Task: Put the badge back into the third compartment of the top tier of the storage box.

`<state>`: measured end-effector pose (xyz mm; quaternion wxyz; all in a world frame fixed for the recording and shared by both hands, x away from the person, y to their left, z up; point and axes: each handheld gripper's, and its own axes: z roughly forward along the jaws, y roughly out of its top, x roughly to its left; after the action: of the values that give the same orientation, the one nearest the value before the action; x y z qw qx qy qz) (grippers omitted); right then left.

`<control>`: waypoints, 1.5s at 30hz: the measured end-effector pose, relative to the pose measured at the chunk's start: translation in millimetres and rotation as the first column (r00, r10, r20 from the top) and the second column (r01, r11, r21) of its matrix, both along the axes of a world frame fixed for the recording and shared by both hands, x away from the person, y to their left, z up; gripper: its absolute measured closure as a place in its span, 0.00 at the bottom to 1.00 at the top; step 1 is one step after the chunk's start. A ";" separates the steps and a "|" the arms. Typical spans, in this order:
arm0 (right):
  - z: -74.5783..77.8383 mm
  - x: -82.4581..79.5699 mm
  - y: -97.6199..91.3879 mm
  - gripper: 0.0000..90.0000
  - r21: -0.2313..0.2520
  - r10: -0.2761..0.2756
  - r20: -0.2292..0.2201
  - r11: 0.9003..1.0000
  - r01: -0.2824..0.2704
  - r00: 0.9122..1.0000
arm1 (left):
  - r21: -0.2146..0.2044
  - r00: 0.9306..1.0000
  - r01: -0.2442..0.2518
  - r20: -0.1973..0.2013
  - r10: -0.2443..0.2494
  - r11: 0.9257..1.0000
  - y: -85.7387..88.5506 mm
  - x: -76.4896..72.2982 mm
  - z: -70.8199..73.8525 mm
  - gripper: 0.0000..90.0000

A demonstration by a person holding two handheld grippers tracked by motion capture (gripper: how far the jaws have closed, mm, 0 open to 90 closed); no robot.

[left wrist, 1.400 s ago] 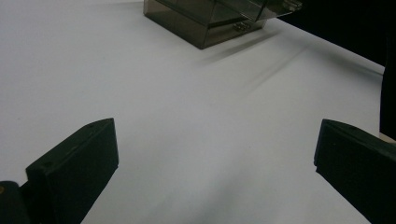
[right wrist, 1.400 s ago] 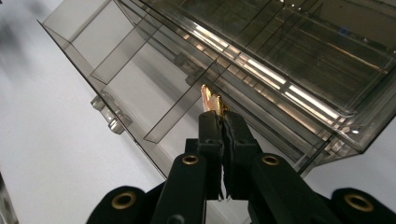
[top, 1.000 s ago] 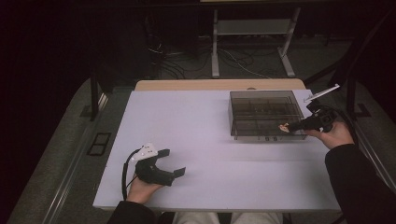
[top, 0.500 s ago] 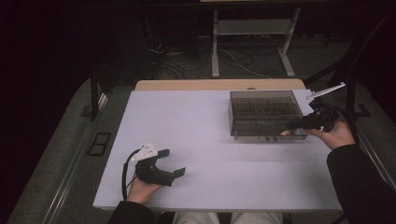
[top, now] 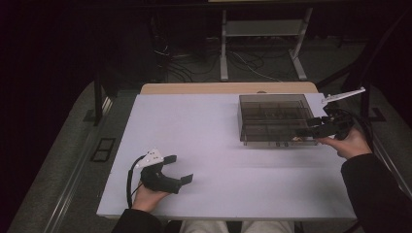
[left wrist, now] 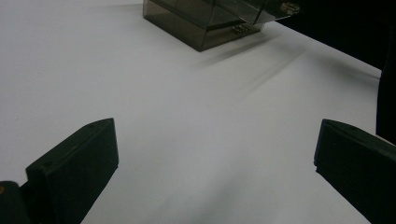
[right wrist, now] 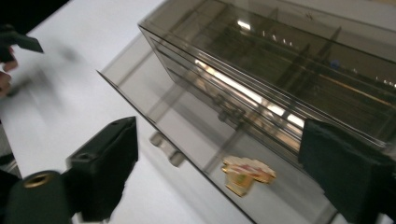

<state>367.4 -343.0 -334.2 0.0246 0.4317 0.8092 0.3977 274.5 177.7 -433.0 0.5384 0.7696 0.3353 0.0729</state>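
The table point(top: 218, 141), under a pale sheet, is taking up most of the high view. Toward its far right a smoky clear box point(top: 274, 116) with inner dividers is sitting; a shallow drawer point(right wrist: 187, 135) is standing pulled out from its front, as the right gripper view shows. The left gripper point(top: 176, 170) is resting on the near left of the table in the person's hand, well apart from the box, its jaws standing wide with only bare sheet between them. The right gripper point(top: 307, 130) is hovering at the box's near right corner, pointing at the drawer; its jaws have just been opening and are now standing wide, with nothing pressed between them. A small yellow and red piece point(right wrist: 247, 173) is lying flat on the drawer's floor, between and beyond those jaws, near the drawer's front.
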 end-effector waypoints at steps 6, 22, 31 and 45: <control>0.4 -9.4 7.9 0.00 0.000 -0.009 0.005 1.000 0.009 1.000 | -0.008 1.000 0.002 0.001 -0.001 1.000 0.0 -0.8 0.8 0.00; -9.4 -39.7 17.9 0.00 0.048 -0.002 0.051 0.999 -0.001 0.999 | -0.007 1.000 0.001 -0.002 -0.001 1.000 -0.1 -0.4 0.5 0.00; -11.4 -54.1 26.9 0.00 0.064 0.030 0.085 0.997 -0.036 0.996 | -0.010 1.000 0.002 -0.002 -0.002 1.000 0.0 -0.7 0.7 0.00; -23.1 -66.6 41.0 0.00 0.070 0.079 0.090 0.994 -0.085 0.993 | -0.012 1.000 0.002 -0.002 -0.002 1.000 0.1 -0.8 0.8 0.00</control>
<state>300.8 -302.0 -357.3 0.0277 0.3810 0.8093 0.4463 273.6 177.8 -432.2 0.5429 0.7667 0.3355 0.0695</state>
